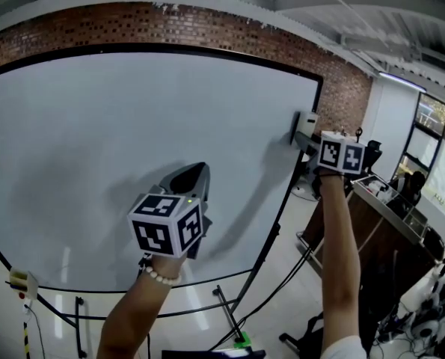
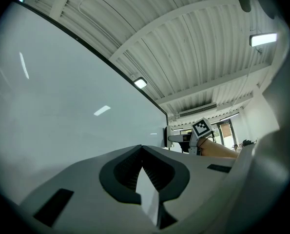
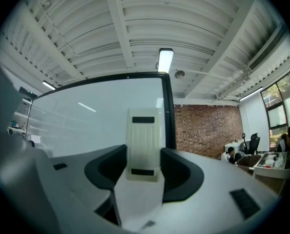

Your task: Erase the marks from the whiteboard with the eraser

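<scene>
The left gripper (image 2: 143, 154) has its fingers shut with nothing in them, low in front of the whiteboard (image 1: 117, 126). The whiteboard looks clean, though faint marks might hide in the glare. At its right edge, the right gripper (image 3: 144, 155) squeezes the eraser (image 3: 144, 130). The wiping seems almost done.

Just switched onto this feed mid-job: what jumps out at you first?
The big whiteboard fills the head view and looks bare of marks. At its right edge the right gripper is clamped on a cream ribbed eraser. The left gripper, jaws together and empty, hangs before the board's lower middle.
</scene>
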{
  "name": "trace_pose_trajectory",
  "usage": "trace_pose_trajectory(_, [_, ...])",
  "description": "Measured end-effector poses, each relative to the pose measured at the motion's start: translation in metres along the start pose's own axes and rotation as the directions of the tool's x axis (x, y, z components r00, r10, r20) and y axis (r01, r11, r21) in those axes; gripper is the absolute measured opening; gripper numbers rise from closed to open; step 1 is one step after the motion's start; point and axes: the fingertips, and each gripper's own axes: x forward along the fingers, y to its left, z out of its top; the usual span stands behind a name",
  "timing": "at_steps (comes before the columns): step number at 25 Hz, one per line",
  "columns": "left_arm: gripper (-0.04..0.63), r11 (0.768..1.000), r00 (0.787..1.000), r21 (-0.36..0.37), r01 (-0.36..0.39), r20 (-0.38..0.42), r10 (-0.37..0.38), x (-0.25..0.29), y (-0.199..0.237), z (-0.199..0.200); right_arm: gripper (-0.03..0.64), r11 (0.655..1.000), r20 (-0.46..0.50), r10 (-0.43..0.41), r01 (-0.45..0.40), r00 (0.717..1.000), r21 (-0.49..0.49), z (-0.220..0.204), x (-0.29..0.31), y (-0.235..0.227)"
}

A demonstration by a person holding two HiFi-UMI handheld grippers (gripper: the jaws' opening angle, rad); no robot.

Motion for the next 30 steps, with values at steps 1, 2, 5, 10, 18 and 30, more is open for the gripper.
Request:
trace_pose_trajectory(1, [0.002,1.000,1.000,-0.001,-0.004,0.000,0.004,-0.002,0.001,-0.001,0.247,1.000,0.002,0.003,-0.003,1.000,-0.009,0.002,0.000,0.007])
trace_pose_trajectory(2, [0.002,1.000,1.000,-0.002,-0.009,-0.001,0.009,-0.005,0.003,-0.002,0.247,1.000,0.002,0.003,-0.003,1.000,-0.022,0.004,0.000,0.014])
trace_pose_trajectory(5, [0.002,0.999,0.999,-0.008,-0.031,-0.009,0.031,-0.014,0.012,-0.006,0.247,0.998,0.003,-0.006,0.006,1.000,-0.063,0.008,0.002,0.040])
trace_pose_trajectory(10, [0.002,0.996,0.996,-0.027,-0.086,-0.030,0.086,-0.035,0.034,-0.006,0.246,0.996,0.009,-0.005,0.006,1.000,-0.088,0.012,0.003,0.078])
trace_pose_trajectory(18, [0.002,0.995,0.995,-0.046,-0.089,-0.041,0.087,-0.099,0.073,0.006,0.247,0.997,-0.011,0.008,-0.009,1.000,-0.076,0.001,0.009,0.155])
trace_pose_trajectory(30, [0.002,0.991,0.990,-0.024,-0.130,-0.057,0.129,-0.209,0.155,0.041,0.247,0.998,-0.014,0.036,-0.037,0.999,-0.059,0.000,0.015,0.305])
